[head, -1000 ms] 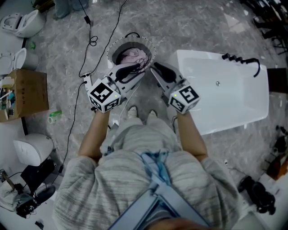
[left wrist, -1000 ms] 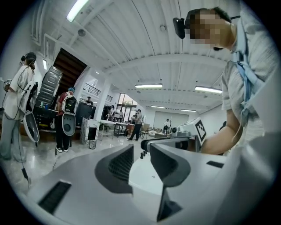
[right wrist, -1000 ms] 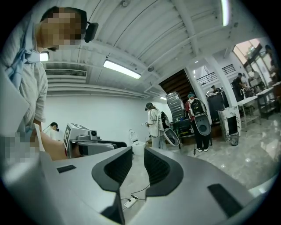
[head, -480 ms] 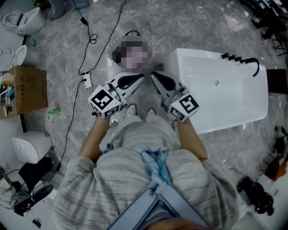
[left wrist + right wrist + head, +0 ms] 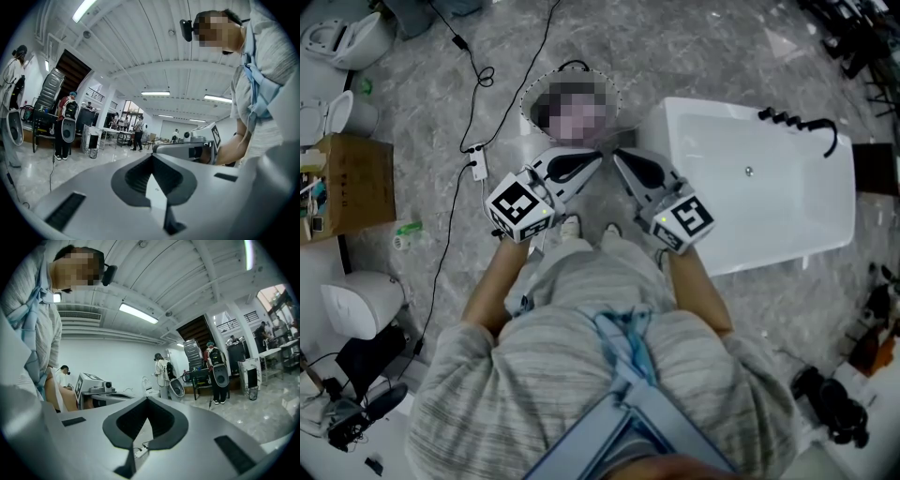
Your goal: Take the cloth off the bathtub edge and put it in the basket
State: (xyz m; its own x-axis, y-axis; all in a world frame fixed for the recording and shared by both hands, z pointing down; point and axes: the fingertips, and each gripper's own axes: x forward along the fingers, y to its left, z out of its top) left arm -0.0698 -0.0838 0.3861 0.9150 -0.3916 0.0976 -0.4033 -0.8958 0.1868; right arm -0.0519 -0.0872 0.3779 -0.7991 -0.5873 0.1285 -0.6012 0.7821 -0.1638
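Observation:
The round wire basket stands on the floor left of the white bathtub. A blurred patch hides the basket's inside, so the cloth cannot be made out there. No cloth lies on the tub's rim. My left gripper hovers just short of the basket's near rim, shut and empty. My right gripper hangs beside it, next to the tub's corner; its jaws have just been closing with nothing between them. The left gripper view and the right gripper view both show the jaws together, holding nothing.
A black coiled hose lies on the tub's far rim. A power strip and cables run across the floor left of the basket. A cardboard box and toilets stand at the left. The person's shoes are below the grippers.
Both grippers have drawn back from over the basket toward the person. The left jaws, open before, are now closed, and the right jaws have closed too.

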